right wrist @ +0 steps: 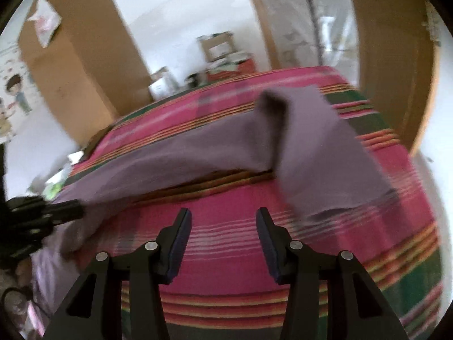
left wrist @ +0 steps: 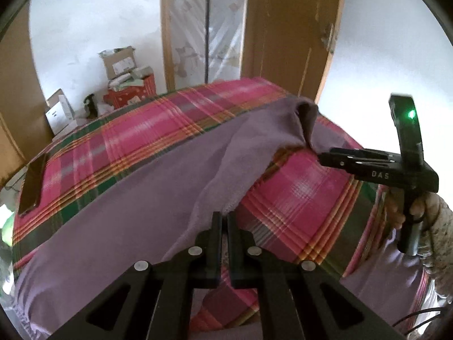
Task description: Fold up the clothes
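left wrist view: a lilac garment being lifted for a fold on a plaid bed

left wrist view is showing the left gripper (left wrist: 223, 221) with its two black fingers pressed together, pinching an edge of the lilac garment (left wrist: 127, 198). the garment is lying across the plaid bedcover (left wrist: 297, 198), a bright pink check with green and orange stripes. taking the bedcover as the landmark, the cloth is covering its nearer left part and stretching in a band toward its far right corner, where a fold of it is standing up in a soft peak. a dark flat phone-like object (left wrist: 31, 181) is resting at the bedcover's left edge; its exact nature is hard to tell.

the right gripper (right wrist: 223, 223) is hovering over bare bedcover with its jaws spread and nothing between them. the raised flap of the garment is sitting just beyond it and to its right. from the left wrist view the right tool is appearing side-on next to that flap, so whether it is touching the cloth is unclear.

to do this step well, the right jaws are probably needing to close on the flap's edge, matching the left pinch. then both corners should be travelling together, level and taut, so the fold is landing straight on the bedcover without bunching.
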Tool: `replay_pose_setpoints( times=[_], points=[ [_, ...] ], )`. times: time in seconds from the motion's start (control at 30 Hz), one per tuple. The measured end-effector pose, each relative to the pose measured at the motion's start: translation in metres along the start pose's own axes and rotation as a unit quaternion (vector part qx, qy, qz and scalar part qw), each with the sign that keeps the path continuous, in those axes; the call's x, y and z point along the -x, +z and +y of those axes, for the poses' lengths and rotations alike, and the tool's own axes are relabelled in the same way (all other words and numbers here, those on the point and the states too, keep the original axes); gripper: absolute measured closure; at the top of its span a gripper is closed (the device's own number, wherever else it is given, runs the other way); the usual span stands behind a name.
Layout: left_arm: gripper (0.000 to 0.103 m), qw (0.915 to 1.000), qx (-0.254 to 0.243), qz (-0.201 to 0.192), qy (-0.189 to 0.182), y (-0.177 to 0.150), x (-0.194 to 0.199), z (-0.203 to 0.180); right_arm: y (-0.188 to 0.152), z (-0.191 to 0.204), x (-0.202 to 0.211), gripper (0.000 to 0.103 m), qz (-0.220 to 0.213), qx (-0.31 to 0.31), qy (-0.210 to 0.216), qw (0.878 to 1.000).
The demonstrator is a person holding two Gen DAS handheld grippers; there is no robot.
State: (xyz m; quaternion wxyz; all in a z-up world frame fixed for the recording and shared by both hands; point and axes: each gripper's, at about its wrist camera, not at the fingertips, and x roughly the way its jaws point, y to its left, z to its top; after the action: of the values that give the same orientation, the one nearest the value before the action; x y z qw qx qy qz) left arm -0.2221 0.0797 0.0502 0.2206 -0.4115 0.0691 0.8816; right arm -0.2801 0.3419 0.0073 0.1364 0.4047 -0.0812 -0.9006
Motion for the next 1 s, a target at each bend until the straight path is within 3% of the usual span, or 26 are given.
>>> replay_pose_setpoints(
  times=[0.2,0.43,0.7,0.8,0.87,1.0],
  points=[
    [0.100,0.9972,0.073,-0.012,-0.012,0.004,0.005,0.030,0.003,-0.031,-0.002,0.053,0.002,0.009,-0.099,0.995],
    [0.100,0.9959,0.090,-0.007,-0.003,0.007,-0.001,0.039,0.004,-0.033,-0.014,0.047,0.022,0.041,-0.088,0.995],
    [0.100,0.9942,0.107,-0.006,0.005,0.005,-0.003,0.045,0.007,-0.023,-0.022,0.046,0.033,0.093,-0.114,0.989],
    [0.100,0.9940,0.109,-0.005,0.005,0.005,-0.003,0.045,0.009,-0.027,-0.020,0.059,0.027,0.087,-0.125,0.988],
    [0.100,0.9942,0.108,-0.005,0.005,0.005,-0.002,0.044,0.011,-0.031,-0.018,0.089,0.021,0.079,-0.123,0.989],
    [0.100,0.9947,0.103,-0.006,0.005,0.005,0.001,0.041,0.019,-0.039,-0.008,0.097,0.003,0.067,-0.122,0.990]
  ],
)
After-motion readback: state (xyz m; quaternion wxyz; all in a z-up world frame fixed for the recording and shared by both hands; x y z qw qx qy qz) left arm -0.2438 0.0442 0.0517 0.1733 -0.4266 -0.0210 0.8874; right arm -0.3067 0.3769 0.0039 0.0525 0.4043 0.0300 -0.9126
